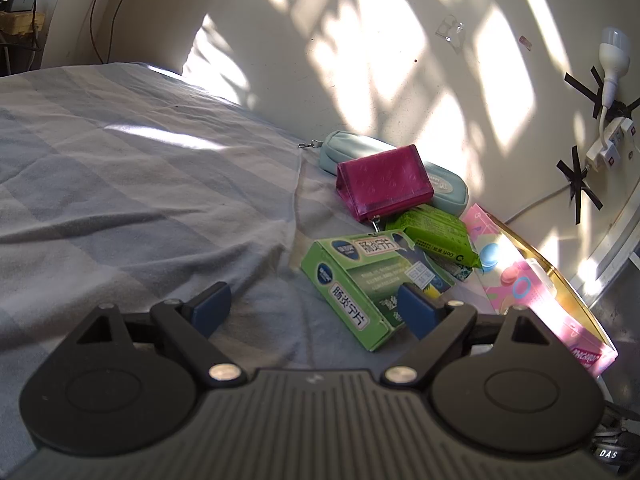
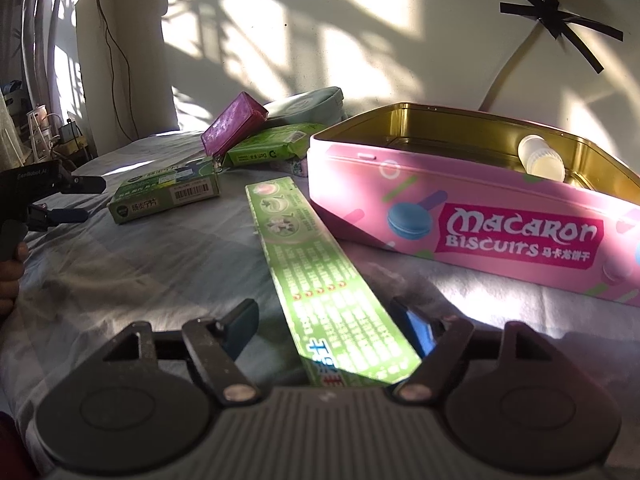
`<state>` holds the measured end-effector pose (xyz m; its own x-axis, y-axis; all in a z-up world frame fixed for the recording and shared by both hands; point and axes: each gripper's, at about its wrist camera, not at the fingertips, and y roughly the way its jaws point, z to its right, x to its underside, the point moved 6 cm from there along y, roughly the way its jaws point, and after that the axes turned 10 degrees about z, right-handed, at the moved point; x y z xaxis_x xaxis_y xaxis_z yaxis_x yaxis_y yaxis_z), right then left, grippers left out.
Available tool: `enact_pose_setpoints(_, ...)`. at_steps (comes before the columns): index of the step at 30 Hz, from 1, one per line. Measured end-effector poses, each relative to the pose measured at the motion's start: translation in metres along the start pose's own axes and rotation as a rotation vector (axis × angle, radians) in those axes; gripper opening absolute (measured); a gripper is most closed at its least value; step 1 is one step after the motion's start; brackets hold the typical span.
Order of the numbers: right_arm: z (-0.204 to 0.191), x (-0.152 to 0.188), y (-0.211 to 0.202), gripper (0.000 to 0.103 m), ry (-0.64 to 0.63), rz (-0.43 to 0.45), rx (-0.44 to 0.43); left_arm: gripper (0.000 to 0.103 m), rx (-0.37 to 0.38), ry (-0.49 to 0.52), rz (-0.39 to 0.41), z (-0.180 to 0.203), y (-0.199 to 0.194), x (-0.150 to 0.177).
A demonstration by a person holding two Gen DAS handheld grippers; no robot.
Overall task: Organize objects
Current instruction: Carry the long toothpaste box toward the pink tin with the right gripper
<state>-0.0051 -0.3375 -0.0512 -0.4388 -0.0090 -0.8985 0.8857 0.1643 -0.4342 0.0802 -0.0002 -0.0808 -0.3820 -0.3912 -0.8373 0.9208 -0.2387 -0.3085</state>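
A pink macaron biscuit tin [image 2: 500,216] stands open on the bed, with a white bottle [image 2: 540,156] inside; it also shows in the left wrist view [image 1: 520,280]. My right gripper [image 2: 332,324] is open, its fingers on either side of a long green toothpaste box [image 2: 316,272] lying on the sheet. My left gripper [image 1: 316,308] is open, with a green medicine box [image 1: 360,284] between and beyond its fingers; its right finger [image 1: 416,312] is at the box's edge. Behind lie a magenta wallet [image 1: 384,184], a green packet [image 1: 436,232] and a pale blue pouch [image 1: 448,188].
The blue-grey checked bedsheet [image 1: 120,184] stretches left. A sunlit wall [image 1: 360,40] runs close behind the objects, with a taped power strip [image 1: 608,144] and lamp. The left gripper [image 2: 64,200] shows at the left of the right wrist view.
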Motion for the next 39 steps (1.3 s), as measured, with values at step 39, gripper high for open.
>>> enact_pose_setpoints(39,-0.0034,0.0019,0.0002,0.078,-0.027,-0.006,0.013,0.092,-0.002,0.004,-0.002,0.0001,0.0006,0.0003)
